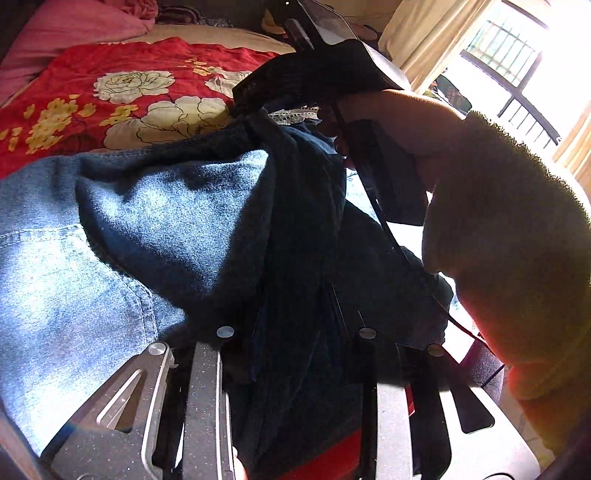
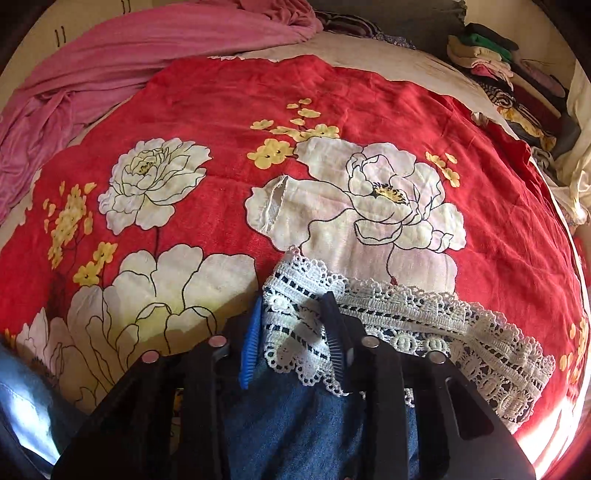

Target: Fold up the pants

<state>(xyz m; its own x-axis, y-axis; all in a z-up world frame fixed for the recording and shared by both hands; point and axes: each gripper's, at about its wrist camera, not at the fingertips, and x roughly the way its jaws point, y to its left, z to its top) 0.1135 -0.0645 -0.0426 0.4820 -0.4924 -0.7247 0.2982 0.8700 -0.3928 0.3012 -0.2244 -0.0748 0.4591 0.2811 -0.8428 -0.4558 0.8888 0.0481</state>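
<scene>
A red bedspread (image 2: 229,92) printed with white and yellow flowers covers the bed. Crumpled pink cloth (image 2: 122,48) lies along its far edge, a heap of mixed clothes (image 2: 495,62) sits beyond the corner, and cream curtains (image 1: 432,33) flank a bright barred window (image 1: 517,66).

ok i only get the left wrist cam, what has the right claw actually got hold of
observer: The right claw is pinched on the white lace hem of the jeans.
operator: is that hem lying flat
observer: Only partly. To the right of the claw it lies spread on the red floral bedspread. Between the fingers it is bunched up.
operator: anything further up the bed on that side
observer: A stack of folded clothes sits past the bedspread's far right corner.
</scene>
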